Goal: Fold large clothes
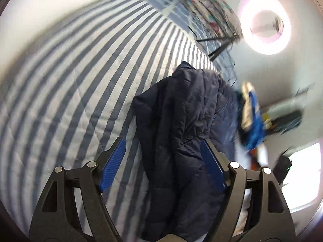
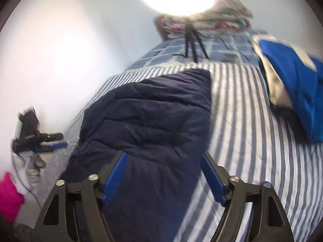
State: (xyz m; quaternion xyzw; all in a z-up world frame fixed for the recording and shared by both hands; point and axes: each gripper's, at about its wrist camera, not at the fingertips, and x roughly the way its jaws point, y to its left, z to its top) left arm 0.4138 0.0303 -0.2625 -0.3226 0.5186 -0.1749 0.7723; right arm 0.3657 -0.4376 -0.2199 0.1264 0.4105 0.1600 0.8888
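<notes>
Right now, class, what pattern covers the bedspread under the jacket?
Blue and white stripes on the bedspread, clearest in the left wrist view.

The left wrist view looks forward along its fingers, close above the dark navy quilted puffer jacket (image 1: 181, 133) on the blue-and-white striped bed quilt (image 1: 80, 76), tilted toward the glowing ring light (image 1: 264, 23). The right wrist view faces up the bed from low and near. Both share the jacket, quilt, ring light and the blue-and-cream folded garment (image 2: 292, 86).

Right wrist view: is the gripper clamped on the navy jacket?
No. The right gripper is open, its blue fingers spread wide above the navy jacket on the striped bedspread.
</notes>
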